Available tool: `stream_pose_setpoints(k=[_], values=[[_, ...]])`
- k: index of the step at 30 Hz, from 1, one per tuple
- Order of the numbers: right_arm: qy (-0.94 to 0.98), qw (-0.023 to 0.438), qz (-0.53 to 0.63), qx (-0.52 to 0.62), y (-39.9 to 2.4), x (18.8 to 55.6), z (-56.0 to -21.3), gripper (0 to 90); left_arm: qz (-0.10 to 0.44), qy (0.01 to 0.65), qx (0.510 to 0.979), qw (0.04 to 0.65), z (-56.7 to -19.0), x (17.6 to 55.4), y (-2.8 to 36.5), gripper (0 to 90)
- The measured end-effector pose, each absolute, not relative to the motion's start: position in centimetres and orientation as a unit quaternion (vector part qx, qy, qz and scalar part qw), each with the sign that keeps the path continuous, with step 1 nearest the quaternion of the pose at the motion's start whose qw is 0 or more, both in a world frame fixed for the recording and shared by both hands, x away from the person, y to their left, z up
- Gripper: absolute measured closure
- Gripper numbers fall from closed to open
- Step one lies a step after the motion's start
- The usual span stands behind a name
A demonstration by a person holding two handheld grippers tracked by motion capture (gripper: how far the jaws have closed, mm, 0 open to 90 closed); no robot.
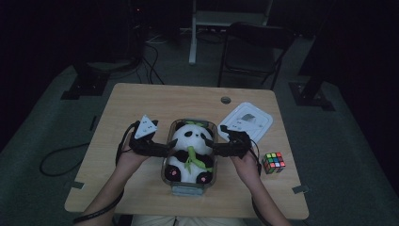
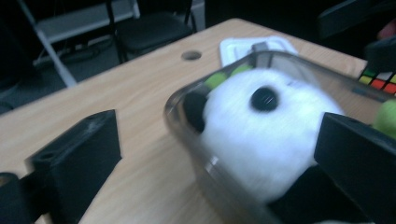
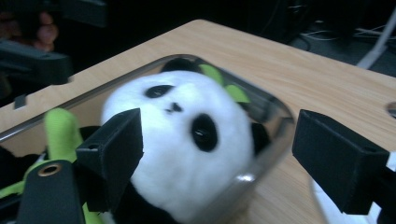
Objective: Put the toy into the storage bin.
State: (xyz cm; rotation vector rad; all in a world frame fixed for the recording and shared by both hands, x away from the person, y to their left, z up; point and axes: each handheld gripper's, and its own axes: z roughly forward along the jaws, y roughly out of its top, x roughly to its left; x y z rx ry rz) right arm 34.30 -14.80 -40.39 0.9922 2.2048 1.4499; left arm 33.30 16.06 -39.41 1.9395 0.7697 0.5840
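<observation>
A clear plastic container (image 1: 190,184) sits at the lower centre of the worktop (image 1: 141,101) with a plush panda (image 1: 190,150) inside. The left hand-held gripper (image 1: 165,148) straddles the container's left wall and the right hand-held gripper (image 1: 212,149) its right wall, both with jaws spread and not pressing. A white lid (image 1: 246,120) and a colour cube (image 1: 274,162) lie to the right

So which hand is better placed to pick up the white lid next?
Right, probably. The lid lies just beyond the right tongs, on their side of the box. The left tongs sit across the box, with the panda in between.
</observation>
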Motion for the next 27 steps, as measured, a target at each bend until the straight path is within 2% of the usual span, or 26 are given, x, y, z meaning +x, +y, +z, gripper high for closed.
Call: stream_pose_setpoints(k=[2,3,4,6,9,10,12,14,15,17,18,19,20,23,27], values=[[0.776,0.157,0.508,0.340,-14.3,34.3,-40.3,19.0,0.217,0.293,0.795,0.484,-39.3,33.3,15.5,9.1],[0.774,0.157,0.510,0.341,-14.1,34.2,-40.3,22.1,0.218,0.289,0.799,0.480,-39.3,33.3,15.4,14.7],[0.777,0.158,0.506,0.341,-13.9,34.2,-40.3,22.0,0.218,0.289,0.799,0.480,-39.3,33.3,15.4,15.1],[0.777,0.179,0.487,0.358,-13.4,33.9,-40.3,19.7,0.231,0.278,0.806,0.469,-39.3,33.1,14.9,23.6],[0.794,0.181,0.467,0.345,-13.0,33.7,-40.3,10.8,0.208,0.273,0.824,0.450,-39.1,32.7,14.4,24.1],[0.794,0.181,0.467,0.345,-13.0,33.7,-40.3,10.8,0.208,0.273,0.824,0.450,-39.1,32.7,14.4,24.2],[0.801,0.148,0.483,0.322,-12.9,33.5,-40.3,10.8,0.206,0.270,0.833,0.437,-39.2,32.5,13.9,24.1],[0.802,0.145,0.481,0.322,-12.8,33.5,-40.3,11.8,0.203,0.279,0.836,0.426,-39.3,32.6,13.6,24.2],[0.807,0.155,0.478,0.310,-12.6,33.3,-40.2,31.7,0.200,0.265,0.839,0.431,-39.4,32.5,13.5,29.8],[0.807,0.165,0.472,0.314,-12.5,33.1,-40.0,51.7,0.193,0.264,0.836,0.440,-39.4,32.6,13.5,47.1],[0.807,0.165,0.472,0.314,-12.5,33.1,-40.0,51.7,0.193,0.264,0.836,0.440,-39.4,32.6,13.5,50.9],[0.808,0.170,0.470,0.312,-12.5,33.1,-39.9,62.9,0.193,0.264,0.836,0.441,-39.4,32.6,13.5,50.9],[0.810,0.168,0.468,0.312,-12.3,33.1,-39.8,76.1,0.188,0.263,0.840,0.436,-39.4,32.7,13.3,58.5],[0.815,0.167,0.461,0.310,-12.0,33.2,-39.8,87.9,0.179,0.259,0.846,0.430,-39.6,32.8,13.1,70.8],[0.825,0.161,0.445,0.309,-11.3,33.5,-40.0,90.0,0.161,0.247,0.856,0.424,-40.1,33.1,12.8,80.4]])
